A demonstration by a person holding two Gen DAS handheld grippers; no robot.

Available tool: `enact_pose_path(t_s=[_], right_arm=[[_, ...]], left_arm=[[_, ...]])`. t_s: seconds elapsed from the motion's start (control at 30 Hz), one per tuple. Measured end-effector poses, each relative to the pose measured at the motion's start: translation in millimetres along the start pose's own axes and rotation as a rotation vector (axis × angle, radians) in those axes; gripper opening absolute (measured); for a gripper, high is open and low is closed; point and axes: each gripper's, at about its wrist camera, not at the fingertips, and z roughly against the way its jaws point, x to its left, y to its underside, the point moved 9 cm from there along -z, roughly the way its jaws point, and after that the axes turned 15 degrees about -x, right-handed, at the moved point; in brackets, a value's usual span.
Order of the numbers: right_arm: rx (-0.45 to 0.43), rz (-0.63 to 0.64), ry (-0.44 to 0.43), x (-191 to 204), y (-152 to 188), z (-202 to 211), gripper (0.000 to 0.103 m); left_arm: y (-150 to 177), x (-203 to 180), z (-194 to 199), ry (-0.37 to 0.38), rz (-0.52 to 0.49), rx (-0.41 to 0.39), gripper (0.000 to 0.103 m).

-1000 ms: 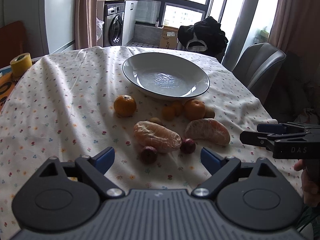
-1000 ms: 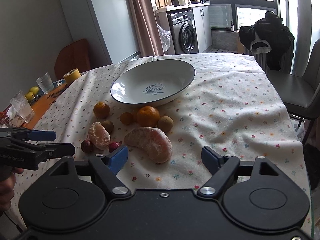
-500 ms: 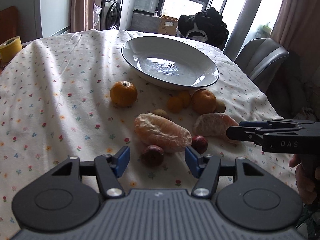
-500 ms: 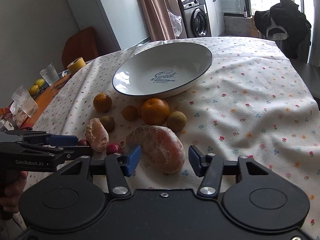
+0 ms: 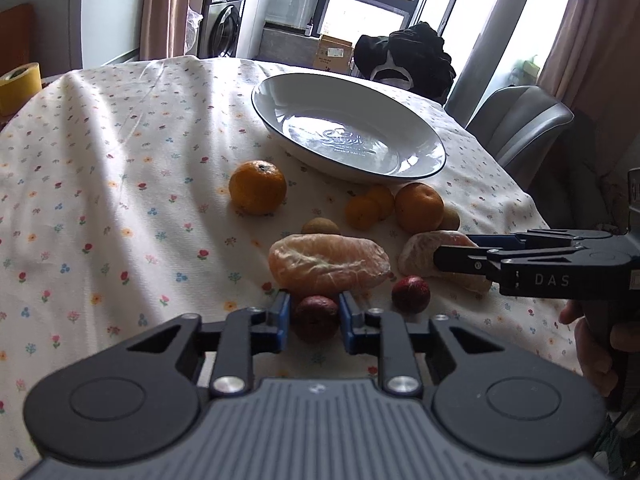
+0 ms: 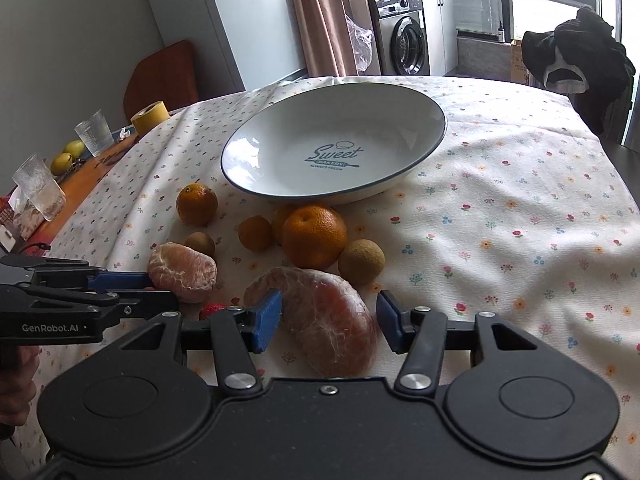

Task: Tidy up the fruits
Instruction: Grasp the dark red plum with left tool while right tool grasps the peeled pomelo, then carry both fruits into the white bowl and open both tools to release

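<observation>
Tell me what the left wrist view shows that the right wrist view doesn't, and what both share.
Only the left wrist view shows the left hand-held gripper shut on the dark red fruit, plus the grey chair.

Only the right wrist view shows the right hand-held gripper around a peeled segment, its right pad clear of it, plus the drinking glasses and yellow-green fruits.

Both show the empty white plate, whole oranges, the floral tablecloth and the tape roll.

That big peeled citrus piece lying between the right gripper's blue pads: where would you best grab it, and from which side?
Grip the peeled citrus piece across its narrow middle, coming from the near side and above, as the right gripper does. It lies as a long curved wedge, so the pads meet its broad flanks. Squeeze gently, since it is probably soft.
</observation>
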Motion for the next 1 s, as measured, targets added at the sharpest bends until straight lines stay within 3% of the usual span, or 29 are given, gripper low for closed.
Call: enact_pose_path(t_s=[0.27, 0.63, 0.8, 0.87, 1.0], right_arm=[[-0.005, 0.04, 0.002, 7, 2, -1, 0.052], [0.033, 0.007, -0.035, 15, 13, 22, 0.032], [0.034, 0.044, -0.052, 22, 8, 20, 0.038], [0.034, 0.073, -0.012, 23, 9, 13, 0.044], [0.03, 0.115, -0.017, 30, 10, 4, 0.045]], left_arm=[[7, 0, 11, -0.013, -0.015, -0.006, 0.024], [5, 3, 14, -0.01, 0.009, -0.029, 0.024], [1, 3, 19, -0.011, 0.011, -0.043, 0.023], [-1, 4, 21, -0.015, 0.01, -0.049, 0.023], [-6, 5, 24, -0.019, 0.009, -0.055, 0.023]])
